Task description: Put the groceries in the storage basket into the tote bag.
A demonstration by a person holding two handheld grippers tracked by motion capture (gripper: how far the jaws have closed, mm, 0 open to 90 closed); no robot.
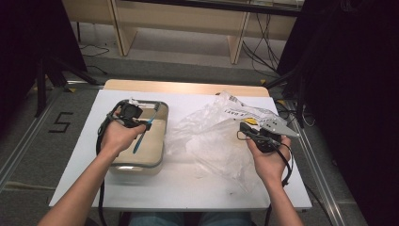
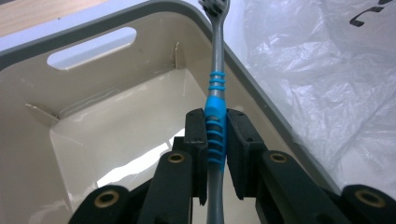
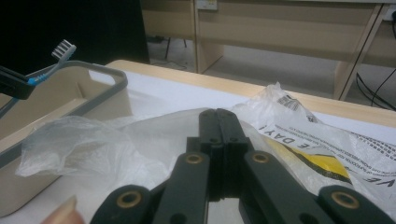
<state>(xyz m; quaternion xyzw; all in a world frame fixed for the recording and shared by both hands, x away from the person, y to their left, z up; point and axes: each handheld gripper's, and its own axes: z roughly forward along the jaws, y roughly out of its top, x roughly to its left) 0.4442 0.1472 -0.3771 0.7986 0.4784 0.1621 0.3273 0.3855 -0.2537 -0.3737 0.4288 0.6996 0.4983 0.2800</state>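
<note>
A blue and grey toothbrush (image 2: pixel 215 116) is clamped by its ribbed blue grip between the two black jaws of the left tool (image 2: pixel 215 140), which are closed on the handle from either side. In the left gripper view the bristled head is pointed away from the tool, up over the grey rim of a beige tub (image 2: pixel 116 121), while the lower handle passes back between the jaws. From the high view, the left tool (image 1: pixel 141 123) is seen held above the tub (image 1: pixel 157 153), with the toothbrush (image 1: pixel 143 129) slanted over the tub's inside, its head toward the far rim. The tub is set on the left half of the white counter (image 1: pixel 188 188). Just to its right a crumpled clear plastic bag (image 1: pixel 211 141) with black and yellow print is spread on the counter. The right tool (image 1: pixel 245 130) is held at the bag's right edge; in the right gripper view its jaws are seen pressed together (image 3: pixel 218 126), with nothing visibly caught between them, above the bag (image 3: pixel 140 140). The toothbrush's head (image 3: pixel 63 49) is also seen there, raised over the tub's rim (image 3: pixel 100 70).
</note>
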